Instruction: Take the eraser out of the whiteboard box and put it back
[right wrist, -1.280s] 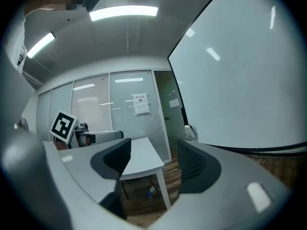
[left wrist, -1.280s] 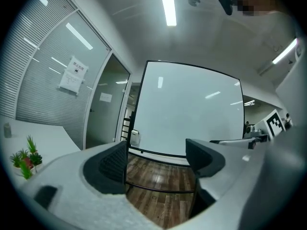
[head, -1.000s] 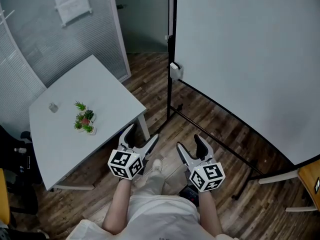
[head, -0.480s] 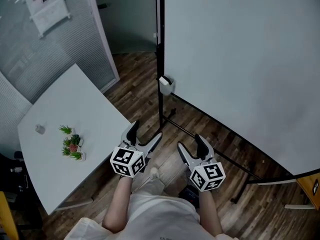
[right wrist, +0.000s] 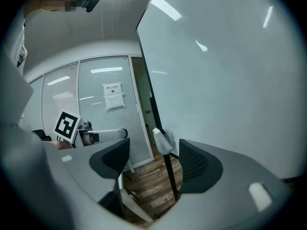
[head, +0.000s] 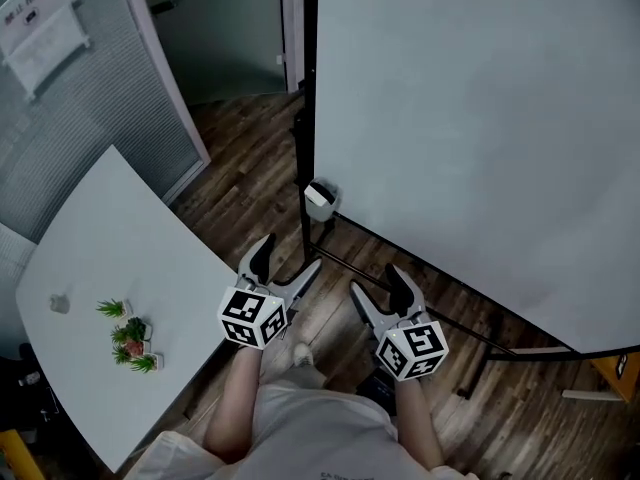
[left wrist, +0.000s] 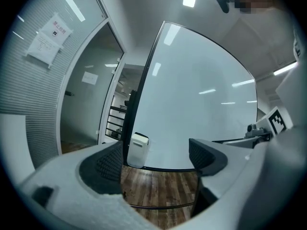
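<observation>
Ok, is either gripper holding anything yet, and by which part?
Nothing is held. The left gripper and the right gripper both have jaws apart and empty. The whiteboard box hangs ahead on the black post, untouched.

My left gripper (head: 286, 264) and right gripper (head: 378, 290) hang side by side, jaws spread. The whiteboard box (head: 319, 200) sits ahead, between them. A white table (head: 110, 248) lies left of my left claw.

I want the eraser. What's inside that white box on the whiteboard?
The box looks dark at its open top, too small to tell more. Its walls hide the rest.
</observation>
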The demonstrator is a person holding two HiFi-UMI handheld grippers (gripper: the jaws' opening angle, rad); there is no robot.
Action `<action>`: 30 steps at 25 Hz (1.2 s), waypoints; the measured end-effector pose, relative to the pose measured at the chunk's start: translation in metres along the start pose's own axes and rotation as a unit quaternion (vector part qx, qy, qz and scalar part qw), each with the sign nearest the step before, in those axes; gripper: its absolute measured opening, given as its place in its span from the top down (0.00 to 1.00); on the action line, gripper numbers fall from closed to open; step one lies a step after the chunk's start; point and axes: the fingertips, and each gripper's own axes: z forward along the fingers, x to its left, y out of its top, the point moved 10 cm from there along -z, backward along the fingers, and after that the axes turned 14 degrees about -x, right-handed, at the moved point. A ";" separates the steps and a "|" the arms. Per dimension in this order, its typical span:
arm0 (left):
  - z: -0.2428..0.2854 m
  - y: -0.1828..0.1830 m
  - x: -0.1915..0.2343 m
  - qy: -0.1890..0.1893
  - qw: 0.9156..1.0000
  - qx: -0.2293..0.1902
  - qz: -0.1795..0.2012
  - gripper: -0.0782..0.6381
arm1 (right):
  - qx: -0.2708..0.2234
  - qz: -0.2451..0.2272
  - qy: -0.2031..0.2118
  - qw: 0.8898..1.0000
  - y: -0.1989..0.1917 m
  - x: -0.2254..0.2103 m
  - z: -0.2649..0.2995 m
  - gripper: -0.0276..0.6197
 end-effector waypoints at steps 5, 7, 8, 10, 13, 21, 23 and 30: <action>0.016 -0.005 0.029 -0.012 1.000 -0.001 -0.010 0.30 | 0.010 -0.004 -0.009 1.000 -0.011 -0.003 0.030 0.46; 0.022 -0.008 0.037 -0.017 1.000 0.003 -0.012 0.30 | 0.005 -0.004 -0.012 1.000 -0.012 -0.004 0.037 0.46; 0.025 -0.009 0.039 -0.021 1.000 0.005 -0.013 0.30 | 0.002 -0.003 -0.014 1.000 -0.012 -0.005 0.040 0.46; 0.029 -0.009 0.041 -0.030 0.999 0.008 -0.014 0.30 | -0.002 -0.003 -0.020 1.000 -0.011 -0.005 0.042 0.46; 0.039 -0.005 0.043 -0.046 0.999 0.004 -0.003 0.30 | -0.007 -0.009 -0.027 1.000 -0.007 -0.007 0.046 0.46; 0.060 -0.003 0.043 -0.061 0.998 0.007 0.006 0.30 | -0.014 -0.011 -0.031 0.999 -0.001 -0.020 0.055 0.45; 0.063 -0.002 0.044 -0.059 0.998 0.006 0.005 0.30 | -0.014 -0.011 -0.026 0.999 -0.001 -0.020 0.057 0.45; 0.071 -0.005 0.039 -0.065 0.998 0.004 0.011 0.30 | -0.015 -0.013 -0.021 1.000 0.000 -0.023 0.053 0.45</action>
